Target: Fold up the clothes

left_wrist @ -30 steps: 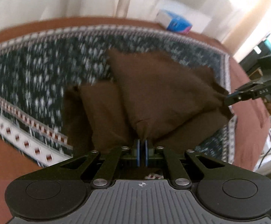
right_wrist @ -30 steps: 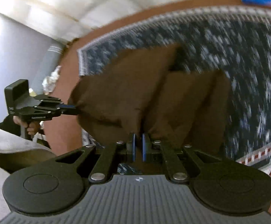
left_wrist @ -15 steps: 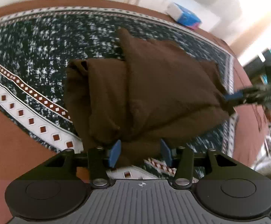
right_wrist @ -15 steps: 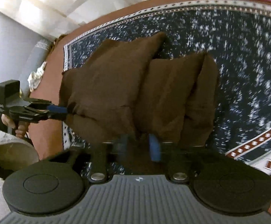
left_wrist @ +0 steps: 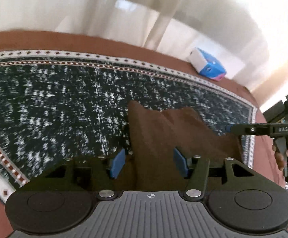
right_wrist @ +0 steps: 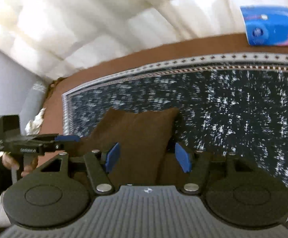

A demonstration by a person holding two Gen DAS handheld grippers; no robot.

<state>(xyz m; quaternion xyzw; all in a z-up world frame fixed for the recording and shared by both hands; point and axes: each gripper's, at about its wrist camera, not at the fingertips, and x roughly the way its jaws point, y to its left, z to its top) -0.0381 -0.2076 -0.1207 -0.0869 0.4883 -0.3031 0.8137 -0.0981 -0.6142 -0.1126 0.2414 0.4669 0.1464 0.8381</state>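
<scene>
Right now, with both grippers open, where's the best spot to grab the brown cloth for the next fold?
Probably the two near corners of the brown cloth, one per gripper, coming in low from the near side. It lies flat on the patterned rug, and its near edge already sits between the left gripper and right gripper pads.

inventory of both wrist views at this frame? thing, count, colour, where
cloth: 1, dark brown, bunched on the near part of the rug, in front of both grippers
rug: 1, dark with white flecks and a pale diamond border, spread over the reddish-brown surface
surface: 1, reddish-brown, showing around the rug's edges
box: 1, blue and white with a pink patch, on the far edge of the surface
curtain: white, behind the surface
left gripper: 1, black with blue pads, open, cloth between the pads
right gripper: 1, black with blue pads, open, cloth between the pads
hand: on the right gripper's handle
</scene>
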